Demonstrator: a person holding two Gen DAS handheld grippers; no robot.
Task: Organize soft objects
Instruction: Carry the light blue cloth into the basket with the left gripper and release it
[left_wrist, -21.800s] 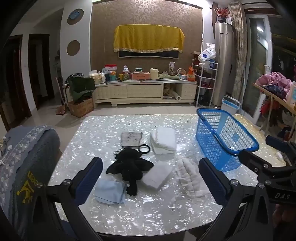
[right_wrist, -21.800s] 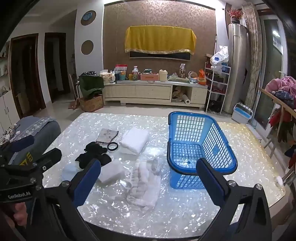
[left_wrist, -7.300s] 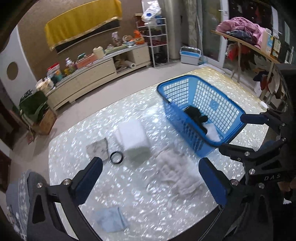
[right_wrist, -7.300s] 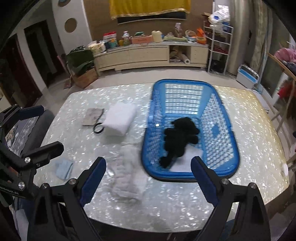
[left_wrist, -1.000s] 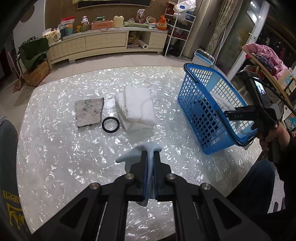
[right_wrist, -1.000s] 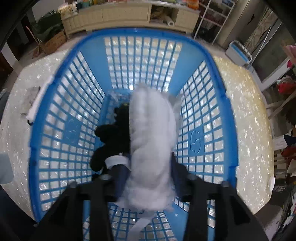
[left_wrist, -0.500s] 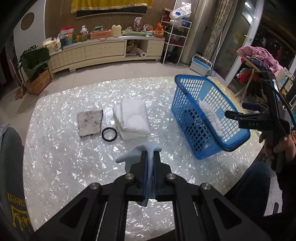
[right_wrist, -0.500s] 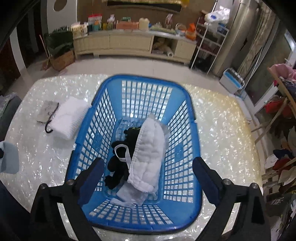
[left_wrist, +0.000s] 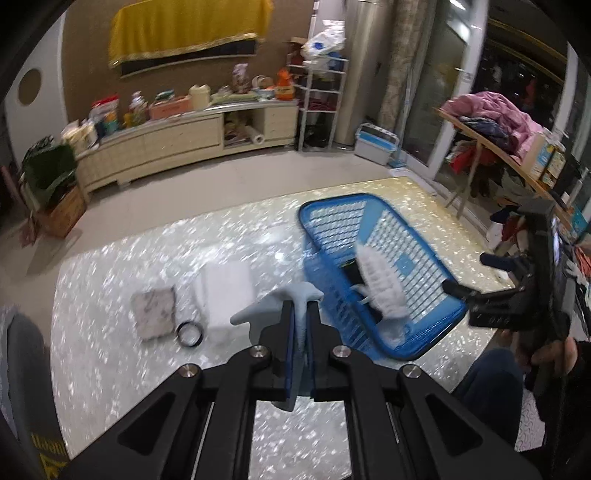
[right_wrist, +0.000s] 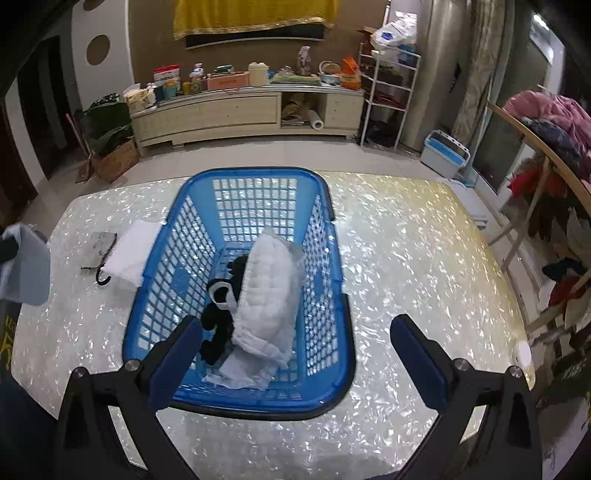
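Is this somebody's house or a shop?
Most likely a home's living room: a long cream cabinet crowded with jars and boxes, clothes piled on a rack, and a shiny table holding a blue laundry basket.

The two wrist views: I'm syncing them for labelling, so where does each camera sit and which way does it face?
Left wrist: on the left gripper, above the table, looking toward the blue basket; jaws shut on a light blue cloth; the person's right hand shows.
Right wrist: on the right gripper, looking down into the basket at the white towel and black plush; jaws open.
Shared: basket, cloth, folded white towel.
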